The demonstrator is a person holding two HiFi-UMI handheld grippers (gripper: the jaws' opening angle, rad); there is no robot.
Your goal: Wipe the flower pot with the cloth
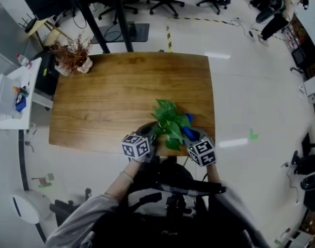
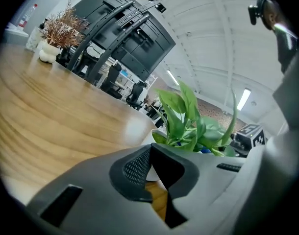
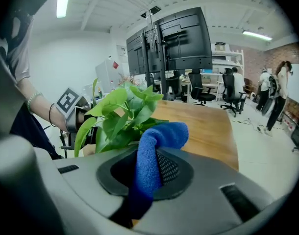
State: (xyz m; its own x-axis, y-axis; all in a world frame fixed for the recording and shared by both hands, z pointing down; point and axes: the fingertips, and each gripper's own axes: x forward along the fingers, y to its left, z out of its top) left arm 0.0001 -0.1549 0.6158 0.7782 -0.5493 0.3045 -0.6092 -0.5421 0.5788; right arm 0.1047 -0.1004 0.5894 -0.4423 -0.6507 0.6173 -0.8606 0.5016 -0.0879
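Flower pot (image 2: 148,135): white, sits at the near edge of the surface (image 1: 111,97), toward the near right corner. From the head view it is mostly hidden under its own green leaves (image 1: 169,120); only the left gripper view shows rim and wall.

Left claw (image 2: 150,153): jaws narrow, tips drawn together at the pot's rim, a bit of white wall showing in the gap. Looks like it pinches the rim to steady the pot; how firm the grip is can't be judged.

Right claw (image 3: 149,173): closed on the blue cloth (image 3: 157,141), which runs up between the pads and folds over in a rounded wad past the tips. The wad is up among the leaves on the pot's right side. Whether it touches the pot wall is not visible.

Step, as judged: pot braced, cloth brought in, wiping about to start or just starting.

Next move calls for: bring the wad down below the foliage onto the outer wall, press lightly, sweep round the side. The left hold has to keep the pot from turning or sliding off the near edge, which is close. Leaves are in the way of the cloth, so go in low.

Dried plant (image 1: 72,53) at the far left corner, well apart, not involved.
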